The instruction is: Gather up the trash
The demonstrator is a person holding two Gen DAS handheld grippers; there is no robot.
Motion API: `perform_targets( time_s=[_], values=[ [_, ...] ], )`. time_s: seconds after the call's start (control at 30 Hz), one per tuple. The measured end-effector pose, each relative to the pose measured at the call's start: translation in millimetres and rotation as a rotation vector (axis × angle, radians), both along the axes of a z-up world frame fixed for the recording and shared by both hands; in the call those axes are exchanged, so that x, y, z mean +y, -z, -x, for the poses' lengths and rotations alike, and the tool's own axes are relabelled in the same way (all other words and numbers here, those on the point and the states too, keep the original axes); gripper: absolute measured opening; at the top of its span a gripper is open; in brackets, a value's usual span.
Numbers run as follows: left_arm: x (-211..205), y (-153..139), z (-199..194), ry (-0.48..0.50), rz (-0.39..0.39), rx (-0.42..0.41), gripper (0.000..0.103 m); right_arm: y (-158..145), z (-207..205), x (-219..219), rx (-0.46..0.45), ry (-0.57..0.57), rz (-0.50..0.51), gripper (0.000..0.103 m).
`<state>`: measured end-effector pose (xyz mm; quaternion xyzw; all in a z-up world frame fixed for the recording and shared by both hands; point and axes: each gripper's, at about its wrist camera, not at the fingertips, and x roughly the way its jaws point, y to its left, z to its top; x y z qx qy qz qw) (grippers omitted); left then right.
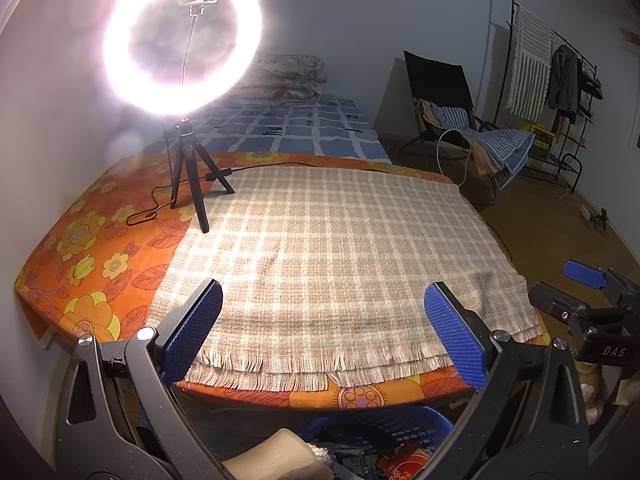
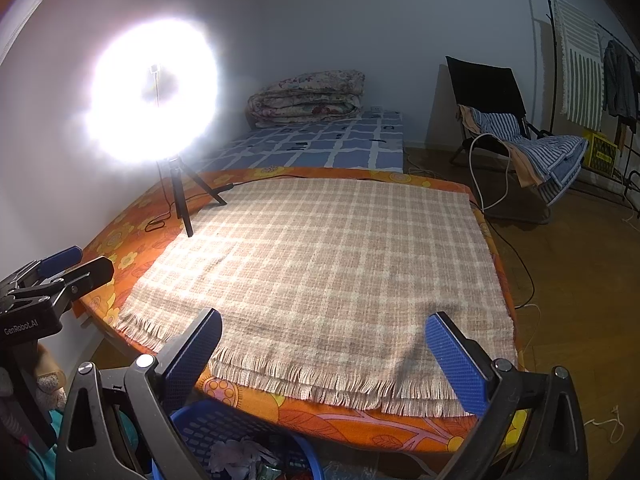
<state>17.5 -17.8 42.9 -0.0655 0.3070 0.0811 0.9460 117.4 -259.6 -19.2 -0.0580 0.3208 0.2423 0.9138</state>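
A blue plastic basket (image 1: 380, 428) stands on the floor below the table's near edge, with crumpled wrappers and paper trash (image 1: 404, 464) inside. It also shows in the right wrist view (image 2: 224, 428), with trash (image 2: 240, 458) in it. My left gripper (image 1: 324, 332) is open and empty, held above the basket at the table's front edge. My right gripper (image 2: 324, 356) is open and empty, beside the left one. The right gripper shows at the right edge of the left wrist view (image 1: 576, 292). The left gripper shows at the left of the right wrist view (image 2: 68, 268).
The table carries an orange flowered cloth (image 1: 92, 248) and a beige plaid cloth (image 1: 340, 248). A lit ring light on a small tripod (image 1: 188, 168) stands at its far left, cable trailing. Behind are a bed (image 1: 304, 128), a folding chair (image 1: 460, 120) and a clothes rack (image 1: 560, 92).
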Motion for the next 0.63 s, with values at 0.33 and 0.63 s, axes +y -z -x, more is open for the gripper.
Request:
perform_targets(
  time_s=[0.33, 0.63],
  values=[
    [3.2, 0.6, 0.8, -0.003, 0.009, 0.008, 0.102, 0.1, 0.0, 0.5, 0.001, 0.002, 0.0, 0.103],
    [4.1, 1.0, 5.5, -0.001, -0.041, -0.009, 0.102, 3.5, 2.0, 0.9, 0.005, 0.002, 0.002, 0.103]
  ],
)
